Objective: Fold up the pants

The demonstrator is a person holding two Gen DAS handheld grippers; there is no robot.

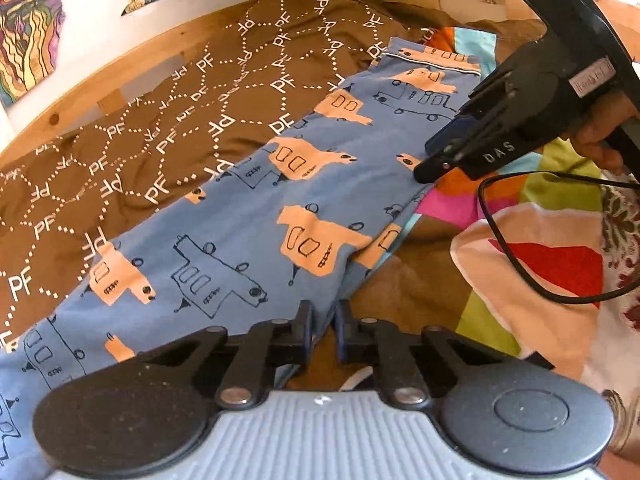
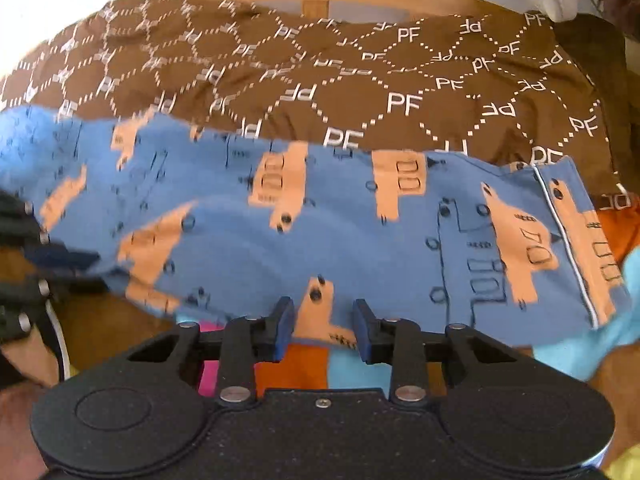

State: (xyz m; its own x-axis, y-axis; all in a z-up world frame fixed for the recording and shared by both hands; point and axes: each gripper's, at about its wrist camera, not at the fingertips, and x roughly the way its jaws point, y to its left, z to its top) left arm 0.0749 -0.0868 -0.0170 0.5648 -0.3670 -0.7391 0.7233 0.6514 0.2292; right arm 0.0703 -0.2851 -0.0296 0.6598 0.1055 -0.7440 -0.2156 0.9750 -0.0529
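The left gripper (image 1: 323,322) pinches the near edge of the pants (image 1: 256,216), its jaws nearly closed on the cloth. The right gripper (image 2: 322,326) straddles the same edge with a gap; whether its pads press is hard to tell. The right wrist view is blurred at left. The blue pants, printed with orange buses, lie lengthwise across a brown blanket (image 1: 160,92), waistband far.

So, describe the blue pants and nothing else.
The pants are soft blue fabric printed with peach blocks and dark outline drawings, with a white-piped band at one end. They lie stretched out flat, slightly rumpled, across a brown quilt. The left hand-held gripper pinches their near edge; the right hand-held gripper straddles the same edge further along.
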